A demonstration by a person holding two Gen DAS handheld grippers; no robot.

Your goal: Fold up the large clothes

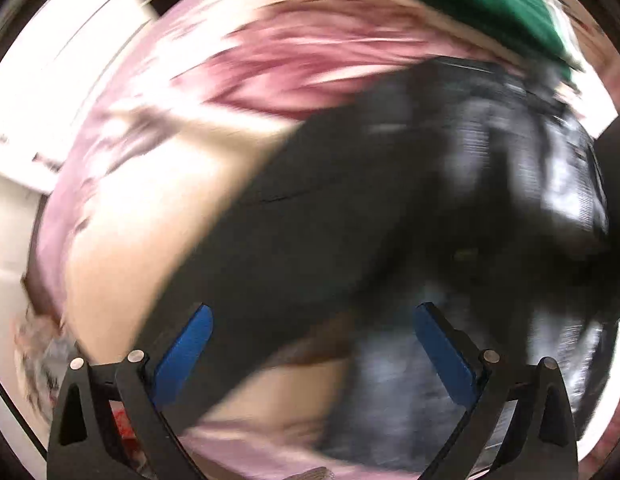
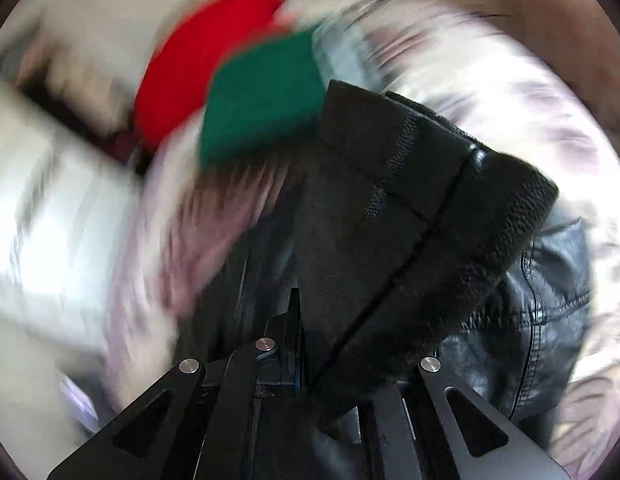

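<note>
A black leather jacket point(image 1: 390, 208) lies across a pink patterned bedspread point(image 1: 270, 64); the left wrist view is motion-blurred. My left gripper point(image 1: 312, 356) is open, its blue pads point(image 1: 186, 352) spread wide just above the jacket, holding nothing. My right gripper point(image 2: 296, 320) is shut on the black jacket point(image 2: 410, 216): a thick fold with a ribbed hem rises from between its closed fingers. More shiny leather point(image 2: 542, 312) hangs at the right.
A folded green garment point(image 1: 490, 0) lies beyond the jacket, also in the right wrist view point(image 2: 266, 100), with a red garment point(image 2: 198, 68) beside it. White bedding or furniture point(image 1: 50, 100) is at the left.
</note>
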